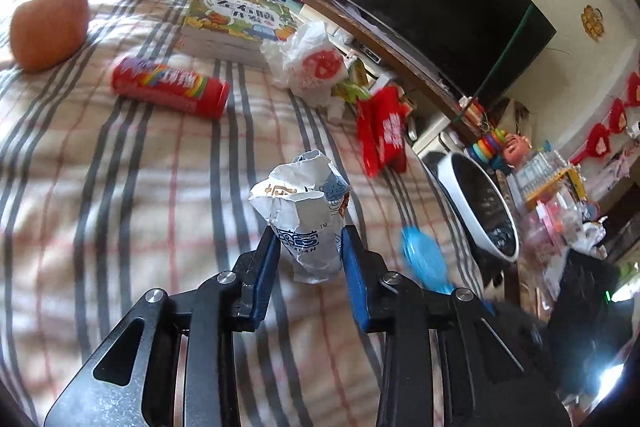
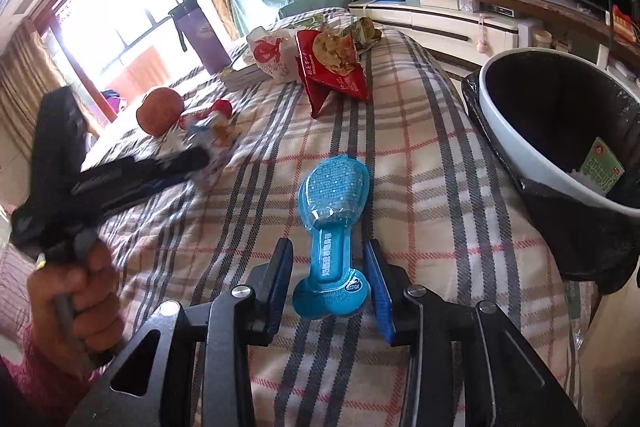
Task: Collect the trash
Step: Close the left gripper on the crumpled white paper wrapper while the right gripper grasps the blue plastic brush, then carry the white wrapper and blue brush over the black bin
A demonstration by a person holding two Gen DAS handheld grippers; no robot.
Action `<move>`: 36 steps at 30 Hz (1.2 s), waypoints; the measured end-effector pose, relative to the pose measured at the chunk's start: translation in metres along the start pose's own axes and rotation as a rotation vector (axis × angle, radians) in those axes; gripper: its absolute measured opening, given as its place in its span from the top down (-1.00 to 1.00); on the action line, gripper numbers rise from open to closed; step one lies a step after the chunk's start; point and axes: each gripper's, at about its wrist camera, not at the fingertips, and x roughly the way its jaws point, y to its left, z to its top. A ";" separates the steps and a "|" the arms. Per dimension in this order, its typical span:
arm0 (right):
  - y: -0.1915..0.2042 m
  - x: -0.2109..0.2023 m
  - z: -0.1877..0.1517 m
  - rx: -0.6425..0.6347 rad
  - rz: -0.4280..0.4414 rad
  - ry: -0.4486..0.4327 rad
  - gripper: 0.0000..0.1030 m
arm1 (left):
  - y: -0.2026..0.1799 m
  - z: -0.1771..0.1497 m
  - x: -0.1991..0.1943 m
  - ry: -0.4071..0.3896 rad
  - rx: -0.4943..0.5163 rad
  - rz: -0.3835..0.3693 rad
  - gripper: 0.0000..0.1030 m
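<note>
Crumpled white wrapper (image 1: 306, 215) stands on the plaid bed (image 1: 120, 187), pinched between the pads of the left claw (image 1: 307, 247). Blue packet (image 2: 332, 227) lies flat between the parted, non-touching pads of the right claw (image 2: 328, 267), near the lined bin (image 2: 512, 155).

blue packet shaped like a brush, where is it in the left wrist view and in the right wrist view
Left wrist view: the blue packet lies blurred, lower right of centre, on the checked bedcover right of the left gripper.
Right wrist view: it lies at centre, its narrow end between the fingers of the right gripper.
Shared landmark: the white-rimmed bin, at the bed's edge to the packet's right in both.
</note>
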 end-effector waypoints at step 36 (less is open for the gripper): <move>-0.072 -0.075 -0.003 0.037 0.051 -0.096 0.61 | -0.130 -0.052 0.007 0.075 0.165 -0.006 0.41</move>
